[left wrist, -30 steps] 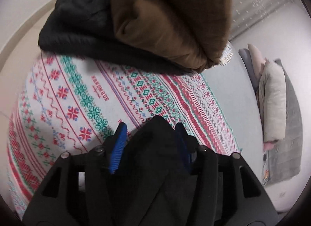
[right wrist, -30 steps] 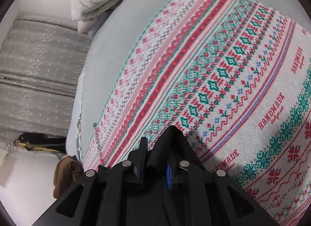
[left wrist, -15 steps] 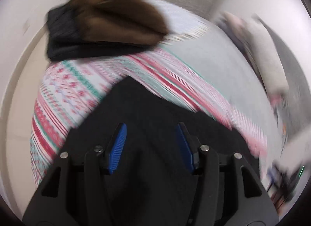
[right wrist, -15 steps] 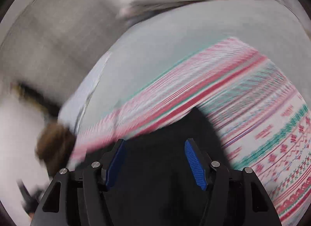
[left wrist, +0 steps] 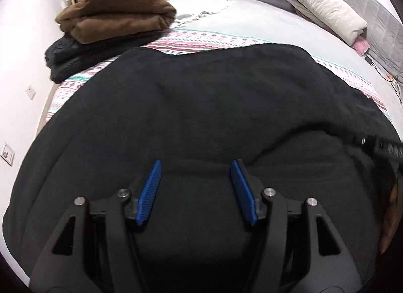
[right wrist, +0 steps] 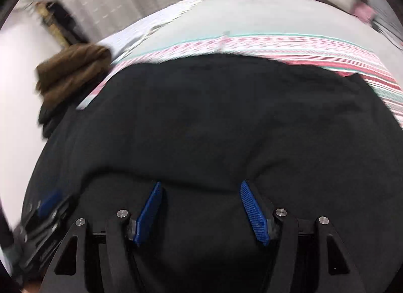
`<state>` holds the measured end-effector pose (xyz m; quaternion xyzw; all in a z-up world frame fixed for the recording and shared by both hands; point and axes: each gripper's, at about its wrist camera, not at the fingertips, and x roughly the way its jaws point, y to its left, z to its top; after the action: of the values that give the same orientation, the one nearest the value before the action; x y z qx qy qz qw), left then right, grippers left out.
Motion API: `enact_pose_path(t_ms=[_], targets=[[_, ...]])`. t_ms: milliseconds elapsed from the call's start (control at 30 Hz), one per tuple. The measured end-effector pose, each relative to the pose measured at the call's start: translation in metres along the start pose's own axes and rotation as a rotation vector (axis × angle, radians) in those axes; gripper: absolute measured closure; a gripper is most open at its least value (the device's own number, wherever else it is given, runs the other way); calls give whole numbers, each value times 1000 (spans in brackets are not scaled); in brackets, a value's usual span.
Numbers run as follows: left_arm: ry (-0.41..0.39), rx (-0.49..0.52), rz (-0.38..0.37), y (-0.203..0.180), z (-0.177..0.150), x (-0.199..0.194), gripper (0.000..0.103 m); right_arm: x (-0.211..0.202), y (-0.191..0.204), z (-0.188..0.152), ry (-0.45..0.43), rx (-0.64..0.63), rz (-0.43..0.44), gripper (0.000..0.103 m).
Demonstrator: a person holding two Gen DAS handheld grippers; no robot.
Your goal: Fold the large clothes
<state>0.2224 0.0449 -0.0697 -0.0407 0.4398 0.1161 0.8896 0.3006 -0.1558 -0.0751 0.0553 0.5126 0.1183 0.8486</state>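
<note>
A large black garment (left wrist: 201, 106) lies spread flat over the patterned blanket (left wrist: 201, 38) on the bed; it also fills the right wrist view (right wrist: 214, 121). My left gripper (left wrist: 196, 167) is open and empty just above the garment's near part. My right gripper (right wrist: 200, 189) is open and empty above the same garment. The right gripper's body shows at the right edge of the left wrist view (left wrist: 382, 147), and the left gripper shows blurred at the lower left of the right wrist view (right wrist: 47, 212).
A folded brown coat (left wrist: 115, 10) lies on a folded black quilted jacket (left wrist: 75, 56) at the bed's far left corner. Pillows (left wrist: 317, 3) lie at the far right. Curtains hang behind. A white wall runs along the left.
Both grippers let go of the black garment and opened. They pulled back, and the garment now lies spread over the blanket.
</note>
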Motion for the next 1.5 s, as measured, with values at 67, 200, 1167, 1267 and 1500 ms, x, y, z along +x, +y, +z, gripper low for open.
enact_pose_path(t_ms=[67, 200, 1167, 1267, 1500], targets=[[-15, 45, 5, -4, -5, -1, 43, 11, -12, 10, -2, 5, -74, 36], [-12, 60, 66, 3, -1, 0, 42, 20, -22, 23, 10, 64, -113, 29], [-4, 8, 39, 61, 4, -15, 41, -40, 22, -1, 44, -42, -1, 6], [2, 22, 79, 74, -8, -16, 41, -46, 35, -42, 84, -125, -23, 6], [-46, 19, 124, 116, -29, -26, 40, -91, 10, -113, 62, -223, 25, 5]])
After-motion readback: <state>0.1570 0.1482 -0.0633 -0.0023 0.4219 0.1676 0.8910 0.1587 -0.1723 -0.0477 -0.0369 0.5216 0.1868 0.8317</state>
